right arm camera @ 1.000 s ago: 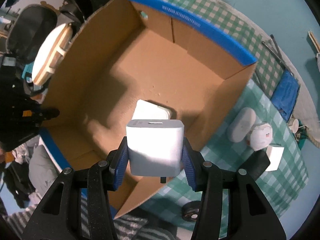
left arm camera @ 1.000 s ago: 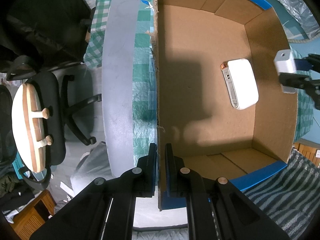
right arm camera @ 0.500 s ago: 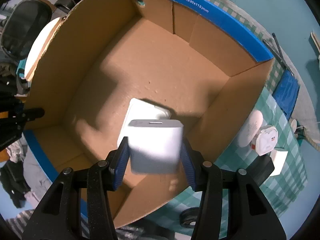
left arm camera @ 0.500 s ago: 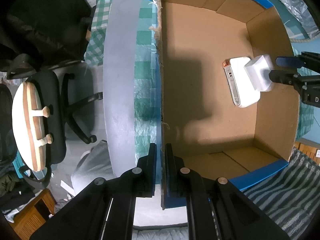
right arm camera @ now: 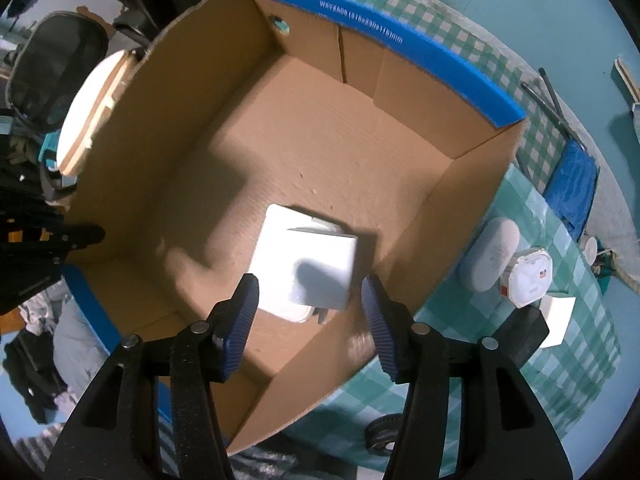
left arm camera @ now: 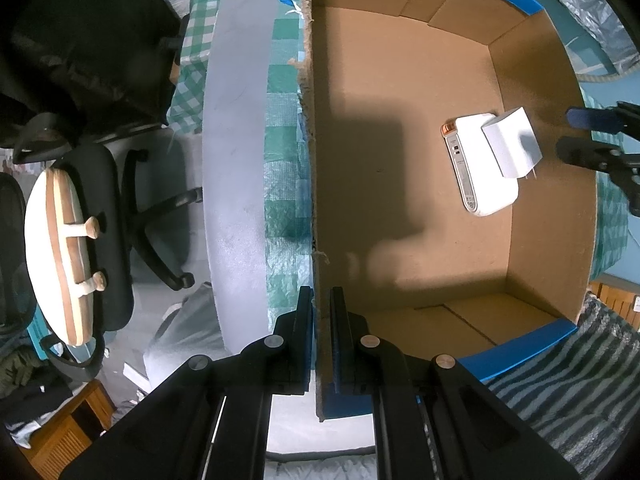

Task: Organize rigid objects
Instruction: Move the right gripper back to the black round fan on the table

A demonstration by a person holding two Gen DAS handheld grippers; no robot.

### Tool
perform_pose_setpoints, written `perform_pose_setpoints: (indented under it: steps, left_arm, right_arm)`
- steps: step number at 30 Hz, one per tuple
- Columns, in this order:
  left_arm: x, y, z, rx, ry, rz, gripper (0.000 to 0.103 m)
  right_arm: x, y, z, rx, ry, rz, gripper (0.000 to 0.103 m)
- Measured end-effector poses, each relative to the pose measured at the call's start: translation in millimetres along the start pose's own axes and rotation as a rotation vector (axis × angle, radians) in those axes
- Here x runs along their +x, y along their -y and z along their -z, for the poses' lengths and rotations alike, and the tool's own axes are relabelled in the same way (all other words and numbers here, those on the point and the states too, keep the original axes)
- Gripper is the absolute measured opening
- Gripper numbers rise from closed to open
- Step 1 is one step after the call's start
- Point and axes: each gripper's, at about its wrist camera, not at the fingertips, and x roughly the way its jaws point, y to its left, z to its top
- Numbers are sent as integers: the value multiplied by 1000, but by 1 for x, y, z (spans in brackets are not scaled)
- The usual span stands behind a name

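Left gripper (left arm camera: 320, 308) is clamped on the side wall of the cardboard box (left arm camera: 316, 184), one finger outside, one inside. Right gripper (right arm camera: 310, 304) hangs over the box with jaws spread wide and nothing between them. The white charger block (right arm camera: 326, 266) lies tilted on top of the flat white device (right arm camera: 276, 252) on the box floor, near the right wall. Left view alone shows the device's side edge with an orange end and small ports, plus prongs poking out under the charger (left arm camera: 512, 148), and the right gripper (left arm camera: 576, 132) coming in over the box rim. Right view alone shows things outside the box on the checked cloth (right arm camera: 520, 360): a grey oval case (right arm camera: 490, 254), a white octagonal box (right arm camera: 528, 278), a small white cube (right arm camera: 556, 320), all close together. Left view also shows an office chair (left arm camera: 100, 216) with a round wooden board (left arm camera: 60, 256) on it.
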Motion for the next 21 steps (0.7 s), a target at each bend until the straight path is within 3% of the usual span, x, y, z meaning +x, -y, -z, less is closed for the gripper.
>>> perform_pose_setpoints:
  steps: [12,21]
  left_arm:
    - [0,-1,-3,12,-5,1,8]
    - [0,2,-5,25,-9,-6,8]
  right_arm:
    - [-41,10,25,39,51,10,63]
    - [-51,46,64,100,36,44,64]
